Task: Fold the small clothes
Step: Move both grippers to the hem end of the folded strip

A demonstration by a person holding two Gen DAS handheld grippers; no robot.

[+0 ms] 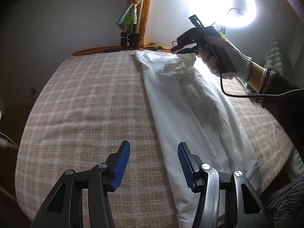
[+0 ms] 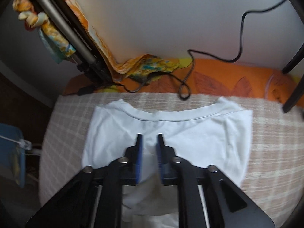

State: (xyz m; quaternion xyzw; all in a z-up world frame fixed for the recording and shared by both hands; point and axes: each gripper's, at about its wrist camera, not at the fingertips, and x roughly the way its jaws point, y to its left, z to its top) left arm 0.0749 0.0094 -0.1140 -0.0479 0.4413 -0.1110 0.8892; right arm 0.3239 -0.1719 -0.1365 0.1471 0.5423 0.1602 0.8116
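A white T-shirt (image 1: 193, 102) lies folded lengthwise into a long strip on the checked beige blanket (image 1: 85, 102). My left gripper (image 1: 153, 152) is open and empty, low over the blanket beside the strip's near end. My right gripper (image 1: 185, 50), held in a gloved hand, is shut on a bunch of the shirt's cloth near the collar end and lifts it a little. In the right wrist view the right gripper (image 2: 150, 138) has white cloth between its blue pads (image 2: 140, 152), above the shirt's neckline (image 2: 171, 116).
A bright ring light (image 1: 222, 3) glares at the far right. A folded tripod (image 1: 131, 28) with a colourful scarf leans on the wall. An orange pillow (image 2: 237, 79) and black cables (image 2: 184, 83) lie along the bed's far edge. A blue bin (image 2: 11, 152) stands on the left.
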